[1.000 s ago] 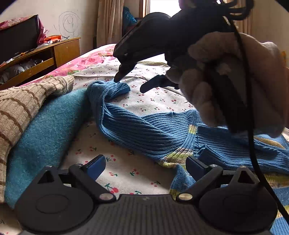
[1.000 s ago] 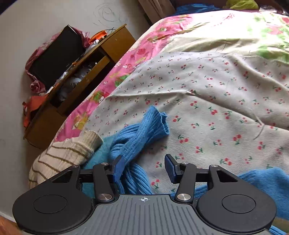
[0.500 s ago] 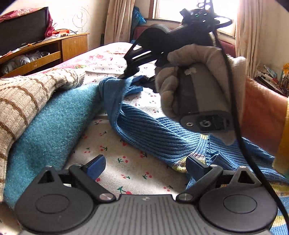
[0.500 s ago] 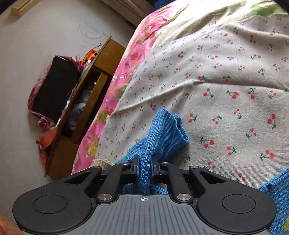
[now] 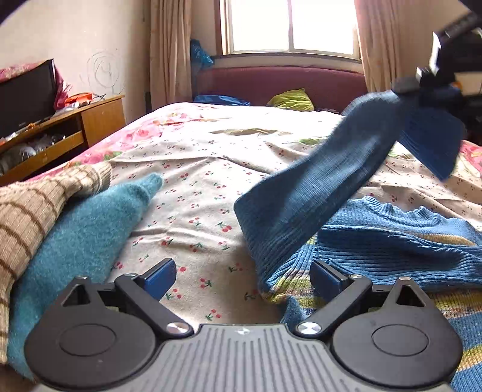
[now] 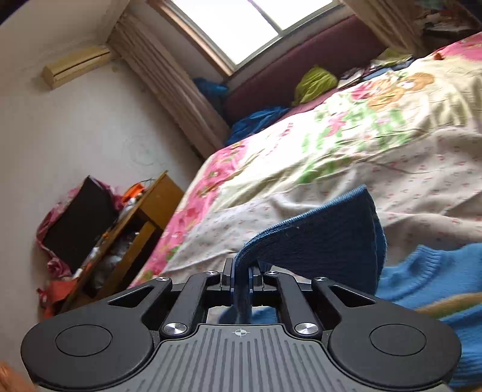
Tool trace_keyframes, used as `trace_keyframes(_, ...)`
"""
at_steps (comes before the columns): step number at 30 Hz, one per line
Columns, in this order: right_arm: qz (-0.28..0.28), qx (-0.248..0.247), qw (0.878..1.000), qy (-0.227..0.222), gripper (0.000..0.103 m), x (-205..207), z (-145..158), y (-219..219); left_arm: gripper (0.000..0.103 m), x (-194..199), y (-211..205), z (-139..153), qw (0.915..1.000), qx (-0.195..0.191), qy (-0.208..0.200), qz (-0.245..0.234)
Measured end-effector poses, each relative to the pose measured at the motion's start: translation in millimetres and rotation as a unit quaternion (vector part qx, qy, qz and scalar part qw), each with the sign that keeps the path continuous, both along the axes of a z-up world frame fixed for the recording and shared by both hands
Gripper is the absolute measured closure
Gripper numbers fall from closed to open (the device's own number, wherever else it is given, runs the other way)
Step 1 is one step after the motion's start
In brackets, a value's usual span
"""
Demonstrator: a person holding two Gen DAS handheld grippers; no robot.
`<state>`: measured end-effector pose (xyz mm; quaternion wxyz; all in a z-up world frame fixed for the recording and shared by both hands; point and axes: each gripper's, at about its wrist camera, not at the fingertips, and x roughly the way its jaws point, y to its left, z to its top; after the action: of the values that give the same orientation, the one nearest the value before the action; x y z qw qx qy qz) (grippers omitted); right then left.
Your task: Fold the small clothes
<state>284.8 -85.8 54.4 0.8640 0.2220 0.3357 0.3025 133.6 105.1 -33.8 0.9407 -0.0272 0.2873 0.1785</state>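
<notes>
Right tool: the right tool [image 6: 241, 282], at lower centre of its own view, is clamped on the cuff of the blue sweater sleeve [image 5: 319, 187]; in the left view it sits at the upper right edge.
Left tool: the left tool [image 5: 242, 276] hangs with jaws wide and nothing between them, low over the bed.
Blue sweater: the blue sweater [image 5: 391, 241] lies at lower right of the left view, its sleeve rising diagonally to the upper right.
Surface and room: a bed [image 5: 211, 169] with a cherry-print sheet; a window [image 5: 289, 27], curtains and a maroon headboard [image 5: 280, 84] behind; a wooden cabinet [image 5: 60, 135] at left.
Change: half a second ago the sleeve lay low at mid-frame; it is now lifted and carried rightward.
Around: a teal garment [image 5: 84, 238] and a striped beige sweater [image 5: 36, 205] lie at left, touching each other.
In the way: the raised sleeve hides part of the sweater body.
</notes>
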Motion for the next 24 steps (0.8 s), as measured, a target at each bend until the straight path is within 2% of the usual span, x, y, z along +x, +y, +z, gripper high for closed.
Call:
trace_keyframes(3, -0.057, -0.088, 0.994, -0.021, 0.094, -13.3, -30.3, -28.1, 0.0, 14.5, -18.8, -0.4, 0.9986, 0.049, 0.014, -0.012)
trace_keyframes(4, -0.075, -0.115, 0.991, -0.011, 0.094, -14.3, -46.0, -35.6, 0.0, 18.9, -23.3, -2.6, 0.9979, 0.058, 0.022, -0.017)
trace_keyframes(5, -0.078, -0.116, 0.99, 0.003, 0.094, -13.6, -56.4, -41.7, 0.0, 23.8, -28.7, -6.4, 0.997, 0.066, 0.032, -0.025)
trace_keyframes(7, -0.082, -0.1, 0.99, 0.052, 0.091, -15.9, -82.2, -58.7, 0.0, 28.5, -34.8, -11.9, 0.9957, 0.072, 0.046, -0.036)
trace_keyframes(10, -0.096, -0.058, 0.989, 0.093, 0.089, -18.0, -104.2, -79.5, 0.0, 30.4, -45.2, -18.5, 0.993, 0.089, 0.062, -0.045)
trace_keyframes(16, -0.125, 0.036, 0.984, 0.122, 0.085, -16.8, -119.5, -107.0, 0.0, 37.3, -56.2, -21.4, 0.9899, 0.109, 0.068, -0.059)
trace_keyframes(19, -0.161, 0.062, 0.977, 0.125, 0.079, -15.1, -122.4, -120.9, 0.0, 39.9, -57.3, -19.5, 0.9902, 0.108, 0.063, -0.061)
trace_keyframes(24, -0.189, 0.09, 0.966, 0.152, 0.079, -12.6, -132.0, -140.1, 0.0, 47.8, -57.9, -19.9, 0.9891, 0.116, 0.062, -0.066)
